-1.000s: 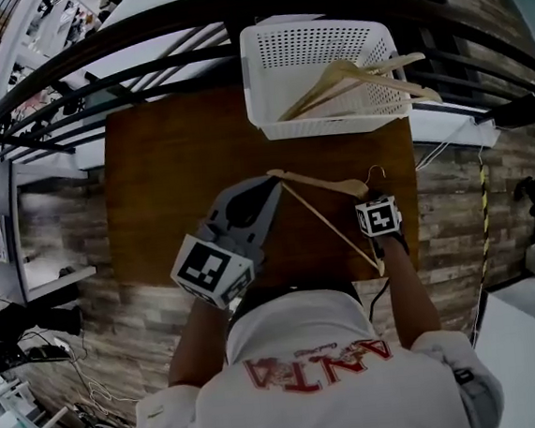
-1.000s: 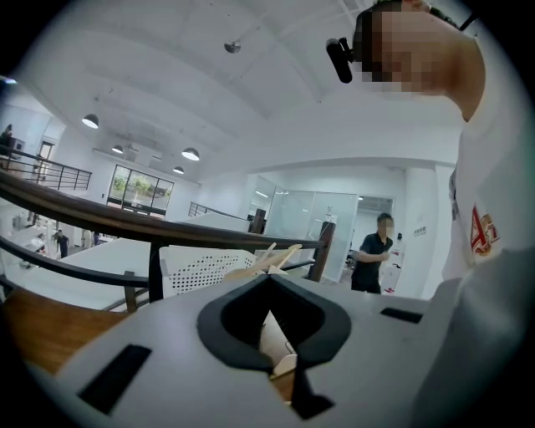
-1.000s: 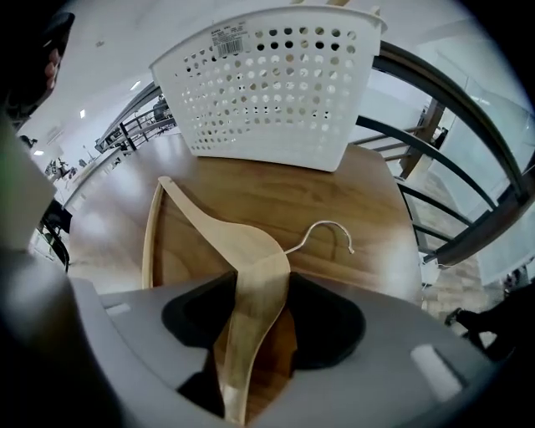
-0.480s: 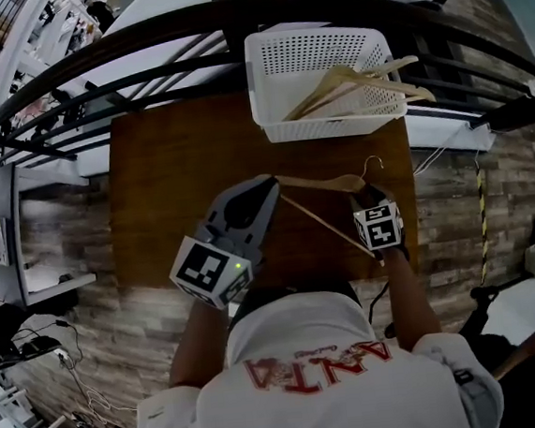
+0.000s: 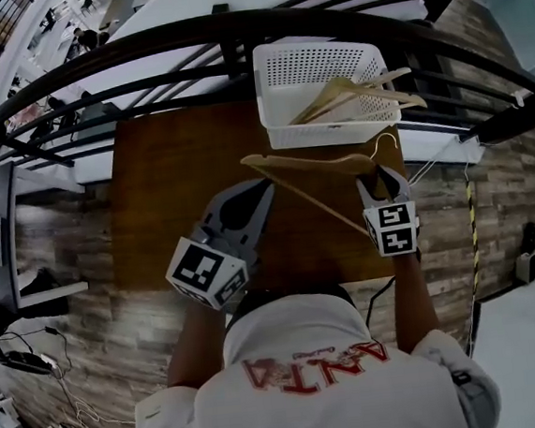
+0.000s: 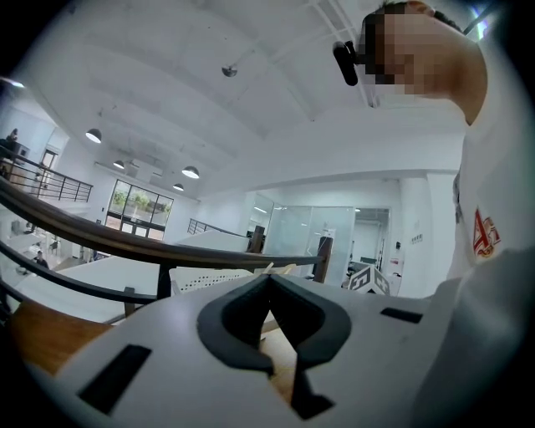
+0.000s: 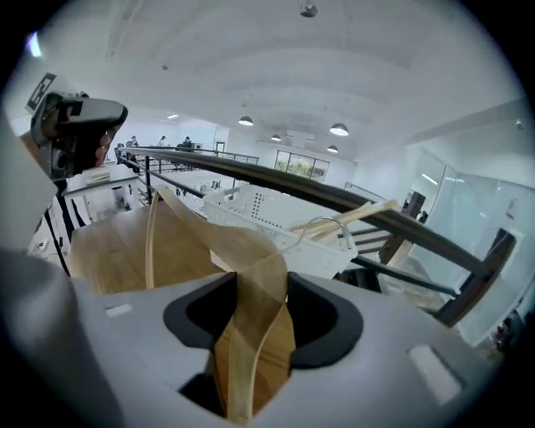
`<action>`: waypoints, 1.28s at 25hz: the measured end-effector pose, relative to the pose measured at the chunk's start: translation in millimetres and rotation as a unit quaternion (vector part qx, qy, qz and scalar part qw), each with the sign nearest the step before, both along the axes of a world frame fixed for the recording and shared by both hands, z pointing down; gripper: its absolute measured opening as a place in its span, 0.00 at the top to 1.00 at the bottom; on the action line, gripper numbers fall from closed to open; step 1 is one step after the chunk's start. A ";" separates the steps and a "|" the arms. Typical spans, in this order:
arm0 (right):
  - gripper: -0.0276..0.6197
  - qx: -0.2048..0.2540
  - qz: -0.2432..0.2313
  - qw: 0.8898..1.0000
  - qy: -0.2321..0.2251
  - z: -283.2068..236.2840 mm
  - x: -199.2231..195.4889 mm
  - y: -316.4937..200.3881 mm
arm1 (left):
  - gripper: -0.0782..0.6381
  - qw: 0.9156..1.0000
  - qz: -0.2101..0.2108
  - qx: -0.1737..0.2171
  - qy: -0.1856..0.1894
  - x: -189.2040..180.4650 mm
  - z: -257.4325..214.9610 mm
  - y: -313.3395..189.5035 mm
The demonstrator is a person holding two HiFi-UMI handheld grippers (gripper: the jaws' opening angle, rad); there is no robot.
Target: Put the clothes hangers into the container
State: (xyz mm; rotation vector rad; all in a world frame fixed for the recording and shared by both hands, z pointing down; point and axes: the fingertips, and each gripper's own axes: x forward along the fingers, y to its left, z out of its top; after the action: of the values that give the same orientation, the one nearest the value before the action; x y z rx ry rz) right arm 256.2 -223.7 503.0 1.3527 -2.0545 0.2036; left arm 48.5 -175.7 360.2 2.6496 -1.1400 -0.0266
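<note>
**Pale wooden clothes hanger (image 5: 305, 165) (image 7: 251, 259) clamped in my right tool (image 5: 382, 177) (image 7: 261, 282), just short of the basket**

The jaws of my right tool have just closed in a little and pinch the hanger's wood on both sides, close to its wire hook. From there the hanger runs out to that tool's left, over the brown wooden tabletop (image 5: 171, 189). It passes just ahead of the tip of my left tool (image 5: 263, 188) (image 6: 269, 280), whose jaws are together. Ahead of the right tool, just beyond the hanger, stands the white perforated plastic basket (image 5: 326, 135). More wooden hangers (image 5: 350, 95) lie in it, their ends poking over its right rim.
</note>
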 end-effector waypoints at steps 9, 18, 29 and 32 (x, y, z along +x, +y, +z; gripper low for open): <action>0.67 0.090 0.027 0.993 0.075 -108.9 46.1 -55.1 | 0.88 1.000 -0.004 0.022 0.021 -11.8 -14.6 6.0; 0.67 0.137 -0.036 0.965 0.220 -192.4 47.1 -129.4 | 0.88 0.999 -0.029 0.028 0.035 -26.2 -12.8 8.7; 0.67 0.079 -0.143 0.924 0.346 -149.7 9.1 -210.8 | 0.88 0.996 -0.078 0.005 0.035 -39.8 -2.7 2.9; 0.67 0.062 -0.177 0.910 0.371 -127.4 -5.8 -223.1 | 0.88 0.995 -0.096 -0.003 0.032 -43.8 2.6 1.2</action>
State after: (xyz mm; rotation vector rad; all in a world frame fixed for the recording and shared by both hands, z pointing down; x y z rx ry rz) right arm 250.4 -446.7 375.5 0.8930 -1.6137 -0.5342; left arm 4.7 -174.5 362.8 2.5054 -1.3659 -0.1437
